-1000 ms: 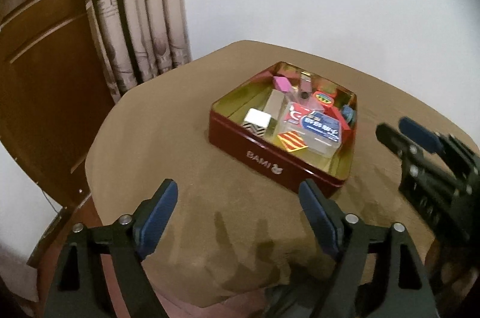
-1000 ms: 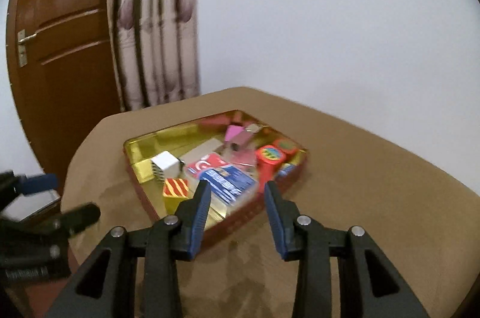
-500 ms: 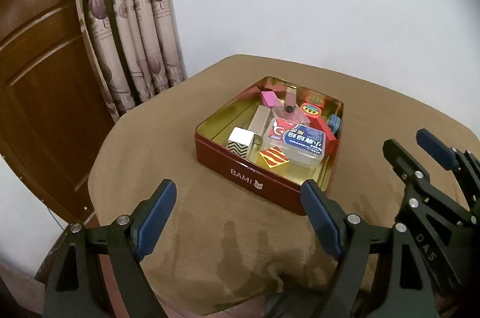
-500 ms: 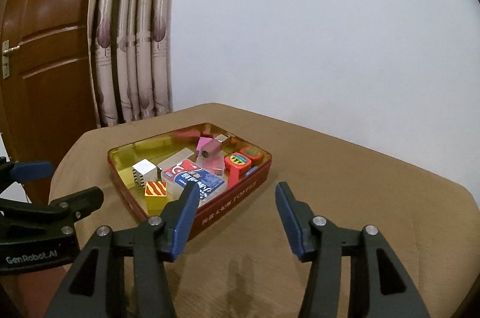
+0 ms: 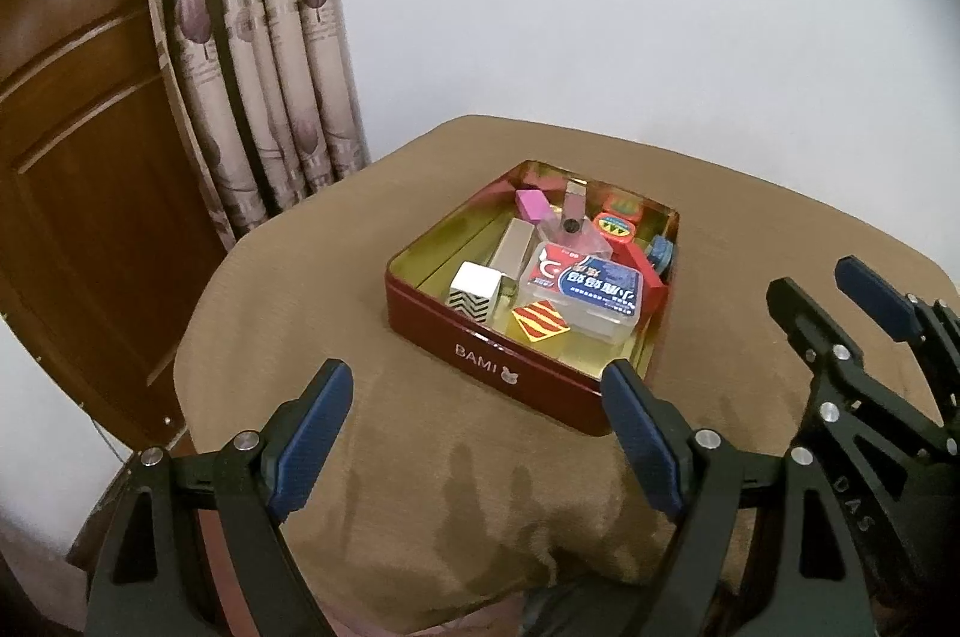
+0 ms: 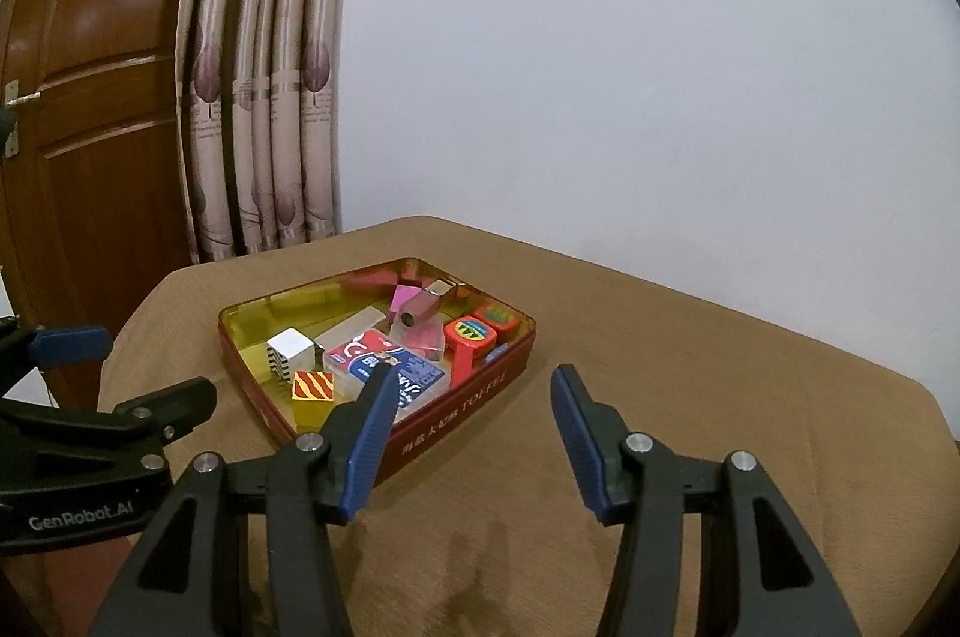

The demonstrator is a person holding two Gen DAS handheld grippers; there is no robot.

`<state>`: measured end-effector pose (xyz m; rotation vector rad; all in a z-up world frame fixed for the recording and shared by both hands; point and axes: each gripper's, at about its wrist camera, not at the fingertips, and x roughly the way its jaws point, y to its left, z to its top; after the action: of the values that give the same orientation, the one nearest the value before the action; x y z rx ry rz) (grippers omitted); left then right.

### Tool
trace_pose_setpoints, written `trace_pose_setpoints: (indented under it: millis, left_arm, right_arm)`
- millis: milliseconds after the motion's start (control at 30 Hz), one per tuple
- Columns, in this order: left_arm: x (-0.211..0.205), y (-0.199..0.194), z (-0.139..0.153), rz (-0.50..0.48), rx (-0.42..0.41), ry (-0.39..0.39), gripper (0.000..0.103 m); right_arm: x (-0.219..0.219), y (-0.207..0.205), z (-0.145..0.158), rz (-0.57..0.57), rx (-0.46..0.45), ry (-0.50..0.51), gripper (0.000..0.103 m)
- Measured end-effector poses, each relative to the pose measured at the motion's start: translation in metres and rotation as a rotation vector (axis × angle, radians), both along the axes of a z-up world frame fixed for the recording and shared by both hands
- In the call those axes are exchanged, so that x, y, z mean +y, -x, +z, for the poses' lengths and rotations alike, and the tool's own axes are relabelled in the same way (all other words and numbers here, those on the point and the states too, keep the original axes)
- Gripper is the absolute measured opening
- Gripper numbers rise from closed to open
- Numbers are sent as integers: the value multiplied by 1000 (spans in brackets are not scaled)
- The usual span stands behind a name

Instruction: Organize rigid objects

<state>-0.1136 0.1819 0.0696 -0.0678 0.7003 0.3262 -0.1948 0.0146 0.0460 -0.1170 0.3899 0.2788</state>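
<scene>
Both claws drew back from red tin [image 5: 480, 350] holding blocks [image 5: 475, 290].

Plain white wall [image 6: 630, 66], patterned beige curtain [image 6: 264, 96] beside a brown wooden door [image 6: 90, 96], tan-clothed table [image 6: 690, 367]

Open surface [image 6: 690, 397]: bare cloth right of the tin [image 6: 456, 418].
Tin interior: crowded with blocks; gold floor free at left [image 5: 444, 253].

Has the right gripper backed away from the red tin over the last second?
Yes. The right gripper has pulled back and opened wider; the red tin now sits farther off on the table.
</scene>
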Motion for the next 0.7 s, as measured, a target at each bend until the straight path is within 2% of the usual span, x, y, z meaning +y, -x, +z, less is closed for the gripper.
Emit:
trace_pose_setpoints:
  millis: [100, 233, 300, 333, 400, 533, 700]
  left_arm:
    - [0, -2, 1, -11, 0, -3, 82]
    - [6, -4, 0, -9, 12, 45, 87]
    - [7, -4, -1, -3, 12, 42, 88]
    - [8, -4, -1, 3, 12, 37, 89]
    - [8, -6, -3, 3, 24, 44, 100]
    - [8, -9, -7, -1, 37, 44, 101]
    - [1, -11, -9, -10, 23, -22, 101]
  right_arm:
    - [1, 0, -1, 8, 7, 4, 54]
    - [0, 1, 1, 14, 4, 5, 54]
    - [-1, 0, 2, 16, 4, 3, 54]
    - [-2, 0, 2, 17, 5, 3, 54]
    - [-2, 0, 2, 19, 8, 2, 54]
    - [-4, -1, 0, 15, 16, -4, 54]
    - [-5, -3, -1, 9, 10, 2, 54]
